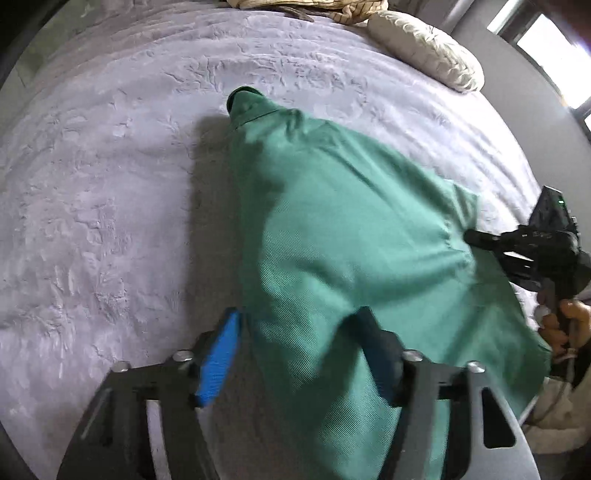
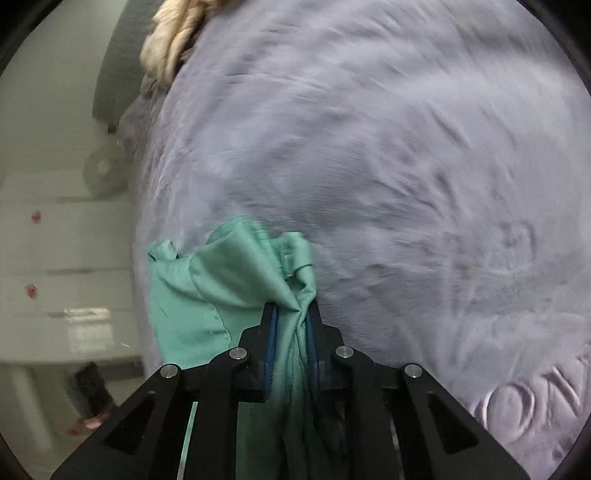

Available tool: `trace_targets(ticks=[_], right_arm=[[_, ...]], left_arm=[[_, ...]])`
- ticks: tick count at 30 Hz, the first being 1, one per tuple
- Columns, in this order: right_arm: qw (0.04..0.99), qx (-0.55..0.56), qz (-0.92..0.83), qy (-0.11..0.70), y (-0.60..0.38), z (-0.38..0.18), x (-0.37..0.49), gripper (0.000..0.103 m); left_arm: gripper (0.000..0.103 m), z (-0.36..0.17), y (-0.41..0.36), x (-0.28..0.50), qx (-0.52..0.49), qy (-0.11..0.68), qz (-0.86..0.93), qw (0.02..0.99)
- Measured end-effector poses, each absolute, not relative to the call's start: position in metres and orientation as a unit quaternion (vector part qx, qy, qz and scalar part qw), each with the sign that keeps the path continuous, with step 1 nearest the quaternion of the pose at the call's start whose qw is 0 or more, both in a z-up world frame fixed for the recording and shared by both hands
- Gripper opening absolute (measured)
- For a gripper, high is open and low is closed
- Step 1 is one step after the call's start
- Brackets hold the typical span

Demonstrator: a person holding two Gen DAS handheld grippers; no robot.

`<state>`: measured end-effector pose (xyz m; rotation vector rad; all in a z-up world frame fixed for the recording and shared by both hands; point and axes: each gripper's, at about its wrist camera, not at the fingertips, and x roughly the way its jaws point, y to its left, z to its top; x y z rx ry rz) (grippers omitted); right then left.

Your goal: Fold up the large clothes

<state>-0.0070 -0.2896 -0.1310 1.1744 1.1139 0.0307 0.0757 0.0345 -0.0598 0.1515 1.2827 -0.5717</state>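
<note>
A large green garment is held up over a grey bed cover, its far end with a cuff touching the bed. My left gripper is open, and the cloth drapes between its blue-padded fingers and over the right one. My right gripper is shut on a bunched edge of the green garment, which hangs to its left. The right gripper also shows in the left wrist view at the garment's right edge, held by a hand.
The grey embossed bed cover fills both views. A cream pillow and bundled bedding lie at the far edge. White drawers stand beside the bed in the right wrist view. A window is at the upper right.
</note>
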Motion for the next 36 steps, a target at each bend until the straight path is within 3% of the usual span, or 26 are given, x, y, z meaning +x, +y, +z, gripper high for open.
trace_targets(ticks=[5, 11, 16, 21, 22, 24, 28, 30, 36], right_arm=[[0.699, 0.487, -0.004, 0.525, -0.289, -0.105, -0.012, 0.031], [0.730, 0.398, 0.040, 0.554, -0.263, -0.032, -0.037, 0.032], [0.728, 0.350, 0.059, 0.587, -0.227, -0.008, -0.058, 0.032], [0.712, 0.355, 0.034, 0.605, -0.216, -0.018, -0.091, 0.032], [0.707, 0.352, 0.025, 0.613, -0.214, -0.024, -0.097, 0.028], [0.697, 0.338, 0.000, 0.632, -0.217, -0.037, -0.116, 0.023], [0.688, 0.346, -0.014, 0.638, -0.218, -0.055, -0.132, 0.022], [0.689, 0.333, -0.018, 0.643, -0.217, -0.062, -0.136, 0.022], [0.682, 0.346, -0.035, 0.644, -0.220, -0.072, -0.147, 0.021]], left_arm=[[0.067, -0.047, 0.047, 0.070, 0.086, 0.594, -0.249, 0.760], [0.067, -0.018, 0.069, 0.039, 0.096, 0.597, -0.256, 0.755], [0.067, -0.014, 0.069, 0.004, 0.109, 0.612, -0.282, 0.731], [0.067, -0.037, 0.066, -0.026, 0.156, 0.626, -0.284, 0.709], [0.067, -0.039, 0.069, -0.030, 0.153, 0.626, -0.285, 0.709], [0.080, -0.043, 0.074, -0.034, 0.151, 0.625, -0.283, 0.712], [0.083, -0.054, 0.082, -0.033, 0.138, 0.628, -0.286, 0.710], [0.090, -0.058, 0.085, -0.033, 0.131, 0.631, -0.280, 0.711], [0.090, -0.058, 0.083, -0.036, 0.131, 0.632, -0.261, 0.718]])
